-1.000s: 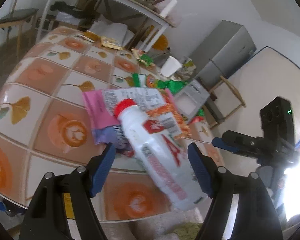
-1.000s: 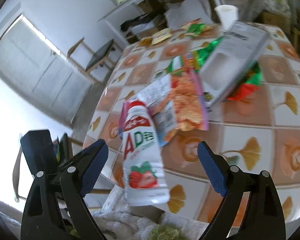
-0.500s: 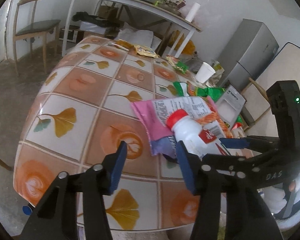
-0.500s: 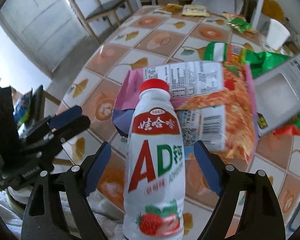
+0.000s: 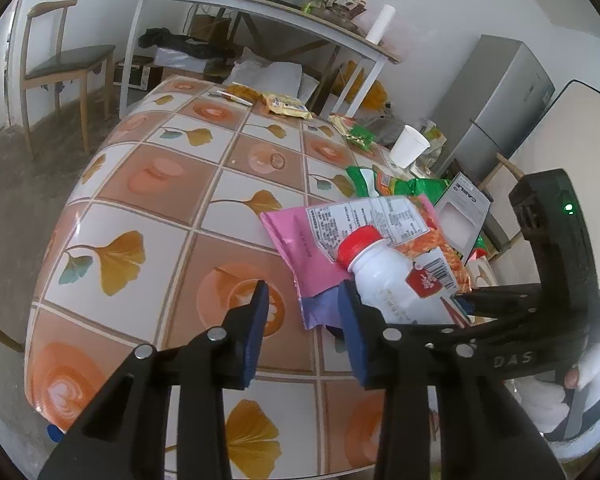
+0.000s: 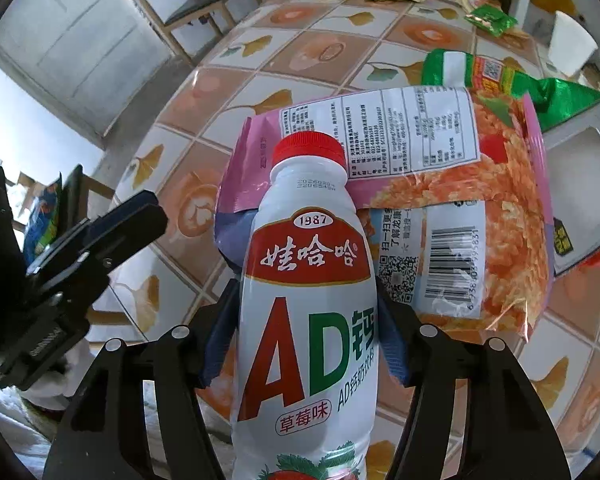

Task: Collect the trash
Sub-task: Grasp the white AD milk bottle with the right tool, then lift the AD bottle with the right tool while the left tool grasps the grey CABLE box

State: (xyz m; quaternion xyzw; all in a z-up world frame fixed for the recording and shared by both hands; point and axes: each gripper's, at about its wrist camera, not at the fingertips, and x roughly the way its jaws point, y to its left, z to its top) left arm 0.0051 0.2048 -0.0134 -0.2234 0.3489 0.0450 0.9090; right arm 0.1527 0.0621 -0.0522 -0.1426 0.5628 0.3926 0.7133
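Since a second ago you've swung both grippers down toward the pile, and both sets of jaws have just been closing. Left wrist view: your left gripper (image 5: 302, 320) sits partly closed with nothing between its pads, over the tiled worktop (image 5: 152, 184), just left of the pink snack bag (image 5: 300, 252). The white bottle (image 5: 388, 284) lies on that bag, with your right gripper (image 5: 466, 304) at its far side. Right wrist view: your right gripper (image 6: 306, 338) has both blue pads against the bottle (image 6: 308, 320), pinching its body below the red cap (image 6: 308, 148).
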